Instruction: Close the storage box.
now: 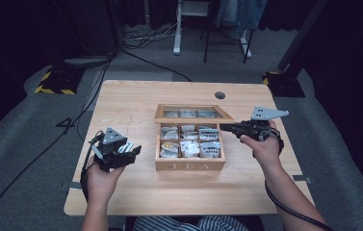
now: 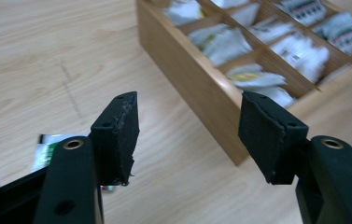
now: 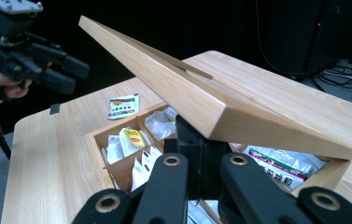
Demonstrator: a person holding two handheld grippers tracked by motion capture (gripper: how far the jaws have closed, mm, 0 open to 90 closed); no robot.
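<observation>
Two sets of jaws are at work around the tea box (image 1: 190, 166), and everything here is placed against that box. The left gripper (image 2: 190, 135) has its jaws parted with nothing between the pads (image 2: 123, 122); it hangs off the box's left wall, angled toward the near left corner. A loose tea bag (image 2: 44, 148) lies flat on the bench (image 1: 131, 98) just beside and below that gripper, left of the box and apart from it. The left gripper is by far the nearer one to the bag, so any pick-up would fall to it, I judge, with the jaws needing to tip down and away from the box. The right gripper (image 1: 223, 127), at the box's right side, has its jaws closed on the edge of the lid (image 3: 197, 100), holding it tilted up over the compartments. The bag is a small flat white packet with green and red print. The box is pale wood, divided into compartments full of white packets, one yellow, with TEA on its front.
</observation>
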